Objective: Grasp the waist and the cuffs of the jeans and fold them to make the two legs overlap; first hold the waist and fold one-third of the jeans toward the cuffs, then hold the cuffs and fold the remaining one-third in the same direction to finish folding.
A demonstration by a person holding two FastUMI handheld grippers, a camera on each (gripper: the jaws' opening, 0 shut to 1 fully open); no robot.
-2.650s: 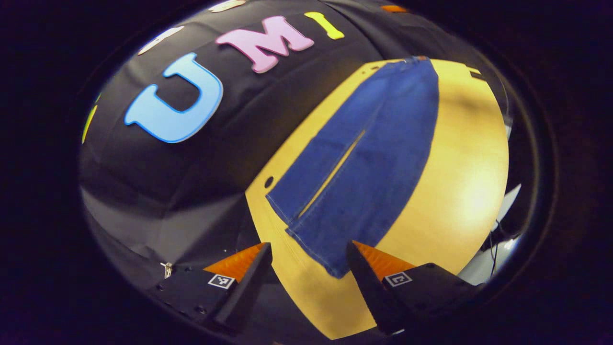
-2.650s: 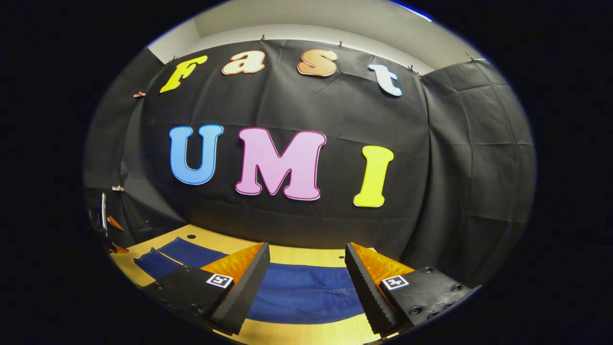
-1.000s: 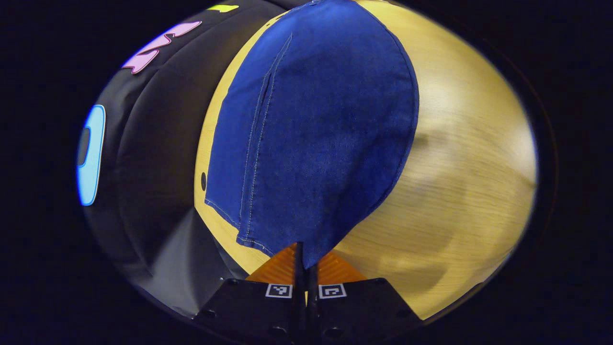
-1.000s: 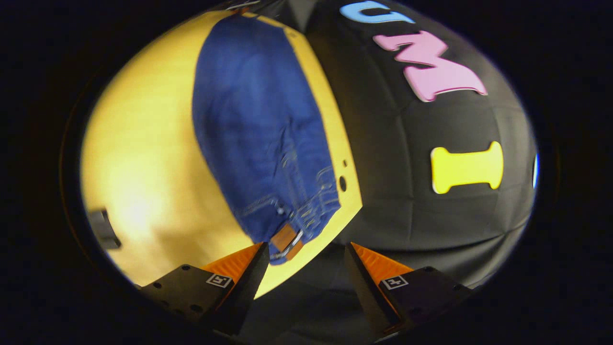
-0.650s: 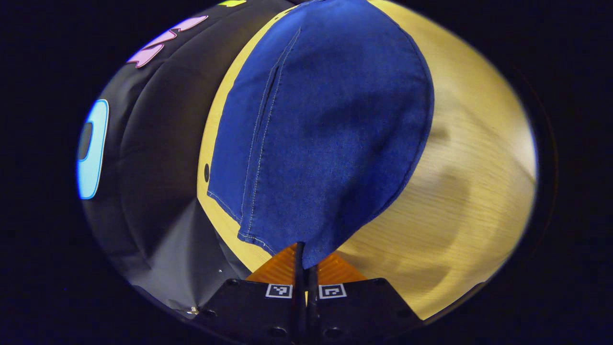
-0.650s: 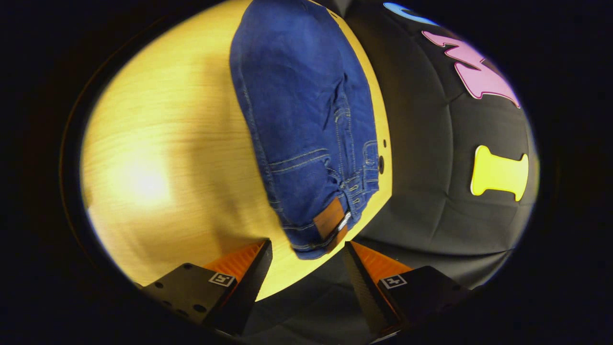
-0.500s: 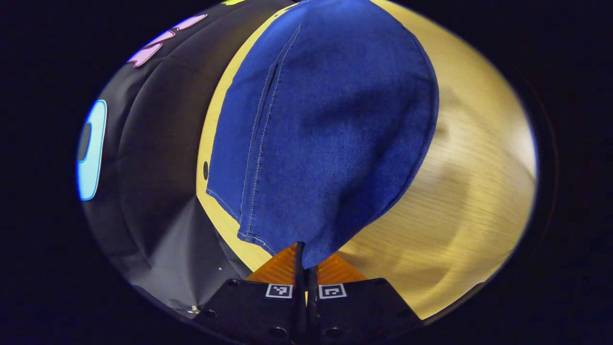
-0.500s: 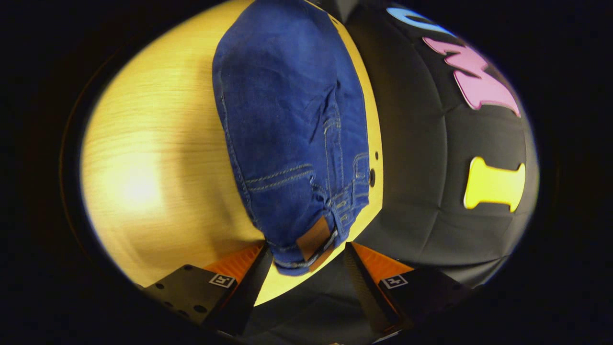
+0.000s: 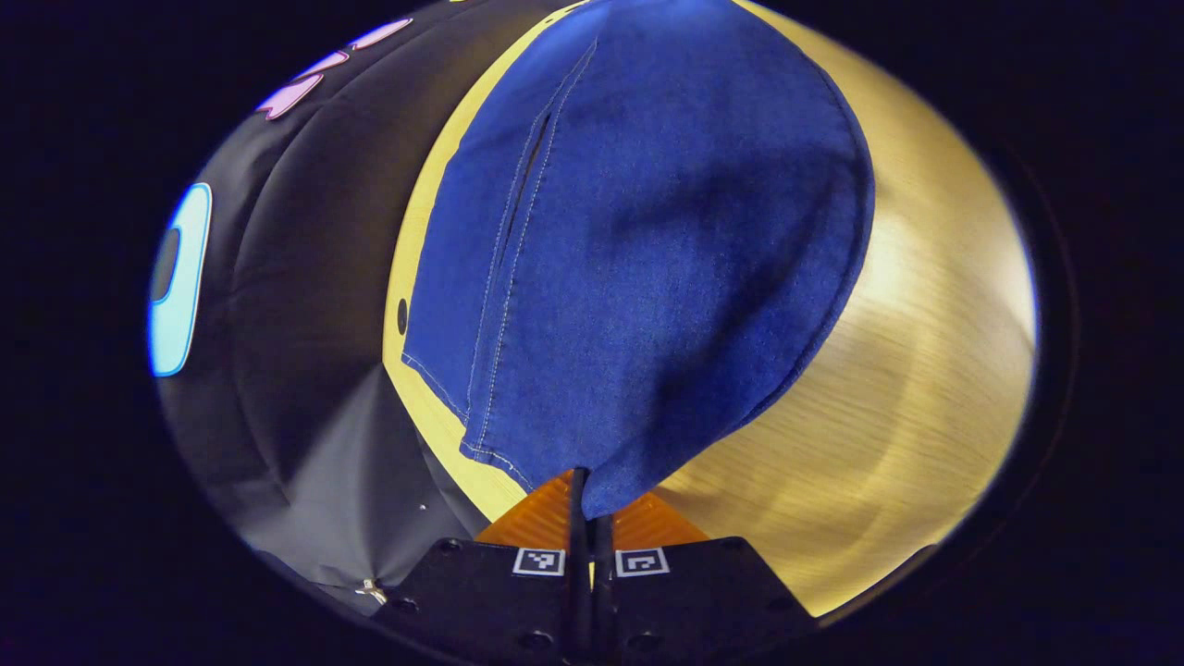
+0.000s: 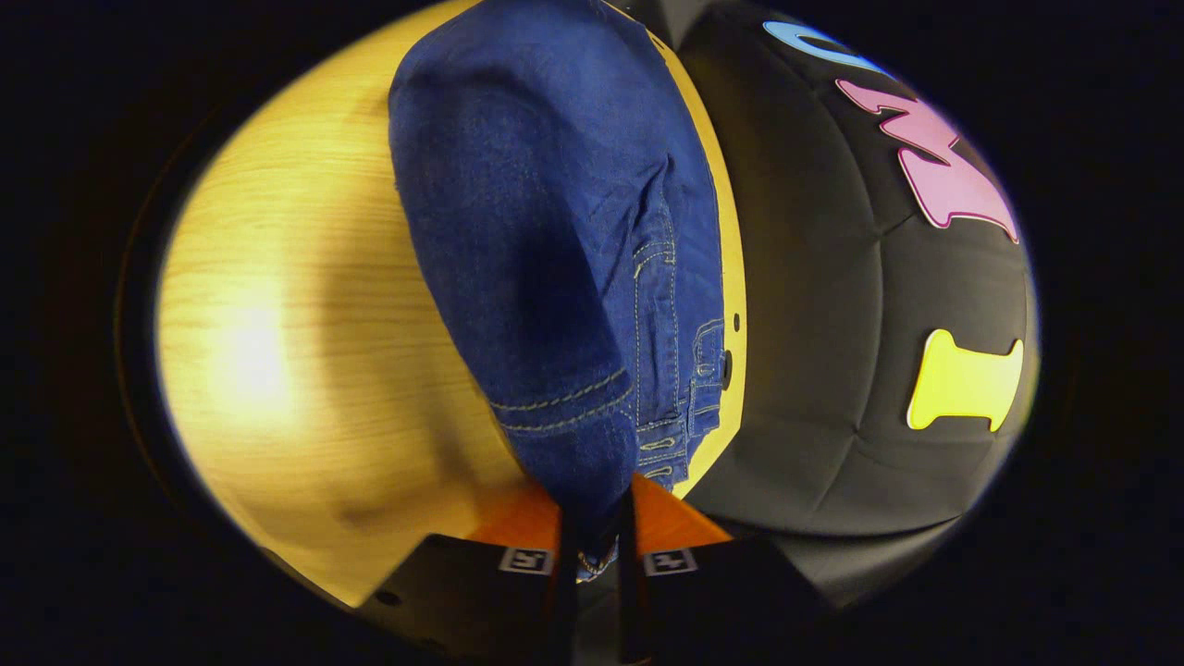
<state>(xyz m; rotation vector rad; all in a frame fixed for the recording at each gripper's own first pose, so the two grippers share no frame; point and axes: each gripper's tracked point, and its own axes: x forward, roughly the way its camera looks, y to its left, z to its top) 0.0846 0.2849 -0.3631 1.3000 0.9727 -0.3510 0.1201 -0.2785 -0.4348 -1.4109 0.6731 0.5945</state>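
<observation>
While the jeans (image 9: 638,250) are lying on the table (image 9: 925,370) toward twelve o'clock, the left gripper (image 9: 585,499) is pinching a cuff and the right gripper (image 10: 597,527) the waist; heavy, limp denim is probably wanting seam-edge grips.

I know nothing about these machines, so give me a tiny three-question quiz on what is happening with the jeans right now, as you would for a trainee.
1. True or false: the left claw is closed on the cuff end of the jeans.
2. What is the right claw clamped on? A) the bare table B) the waist end of the jeans C) nothing, it is open
3. Fill in: the jeans lie on a light wooden ____.

Key: 1 true; 2 B, the belt loops and pocket stitching lie right by that claw; 3 table.
</observation>
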